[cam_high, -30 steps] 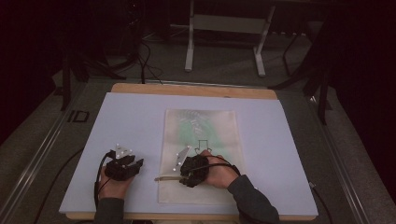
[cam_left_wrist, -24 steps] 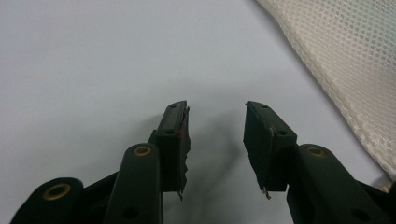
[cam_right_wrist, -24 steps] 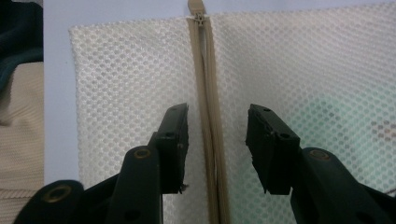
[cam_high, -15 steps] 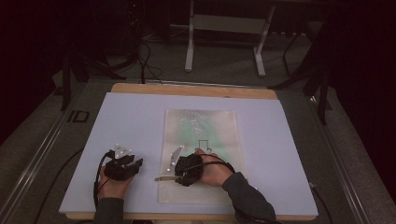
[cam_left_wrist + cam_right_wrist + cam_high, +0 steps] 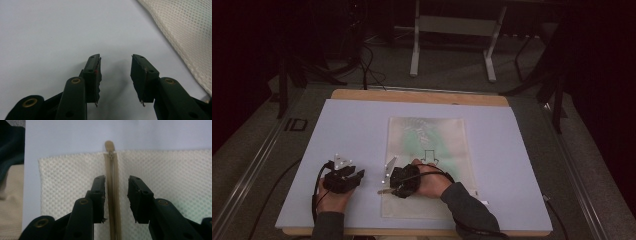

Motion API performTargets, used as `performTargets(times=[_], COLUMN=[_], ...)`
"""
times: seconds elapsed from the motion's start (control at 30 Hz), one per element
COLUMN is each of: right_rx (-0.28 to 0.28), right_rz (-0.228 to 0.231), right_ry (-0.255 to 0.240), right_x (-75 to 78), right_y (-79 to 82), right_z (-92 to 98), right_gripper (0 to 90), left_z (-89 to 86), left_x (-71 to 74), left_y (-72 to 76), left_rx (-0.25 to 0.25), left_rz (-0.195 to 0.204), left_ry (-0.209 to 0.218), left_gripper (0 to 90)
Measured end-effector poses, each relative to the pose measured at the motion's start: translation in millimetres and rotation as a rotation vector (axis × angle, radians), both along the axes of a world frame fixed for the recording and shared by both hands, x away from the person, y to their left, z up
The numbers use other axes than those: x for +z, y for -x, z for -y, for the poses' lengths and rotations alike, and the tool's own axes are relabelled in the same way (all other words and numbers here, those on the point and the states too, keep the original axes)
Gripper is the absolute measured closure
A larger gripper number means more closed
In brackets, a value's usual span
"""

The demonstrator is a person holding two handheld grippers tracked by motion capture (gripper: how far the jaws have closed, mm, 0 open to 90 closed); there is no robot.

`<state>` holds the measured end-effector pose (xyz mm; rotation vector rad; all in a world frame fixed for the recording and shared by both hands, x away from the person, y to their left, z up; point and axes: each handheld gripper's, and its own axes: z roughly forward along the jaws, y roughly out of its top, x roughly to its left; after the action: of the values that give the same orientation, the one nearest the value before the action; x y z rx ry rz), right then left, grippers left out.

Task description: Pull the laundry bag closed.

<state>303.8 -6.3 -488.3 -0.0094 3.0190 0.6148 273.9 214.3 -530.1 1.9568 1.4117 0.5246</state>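
A white mesh bag lies flat on the pale blue mat, with something greenish showing through it. A tan zipper runs along its near-left part and ends at a tan tab by the bag's edge. My right gripper rests low on the bag. In the right gripper view my right gripper straddles the zipper: the jaws have just been closing, the zipper lies between them, and gaps remain on both sides. My left gripper lies on the mat left of the bag. It is open and empty, with the mesh bag off to its right.
The mat covers a wooden table whose far edge shows. Beyond it on the dark floor stand metal stand legs and cables. A dark sleeve shows at the left of the right gripper view.
The right hand has shifted a little left along the bag's near part. The left hand has stayed in place.
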Motion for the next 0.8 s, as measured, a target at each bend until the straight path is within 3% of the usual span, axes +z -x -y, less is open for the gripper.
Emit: performTargets(times=[0.8], right_rx=[0.026], right_rz=[-0.028], right_ry=[0.006], right_x=[-9.9], right_y=[1.6], right_z=[-44.7], right_gripper=[73.5], left_z=[-0.7], left_x=[0.0], left_y=[-0.3], left_rx=[0.001], left_rz=[0.002], left_ry=[0.002], left_gripper=[58.5])
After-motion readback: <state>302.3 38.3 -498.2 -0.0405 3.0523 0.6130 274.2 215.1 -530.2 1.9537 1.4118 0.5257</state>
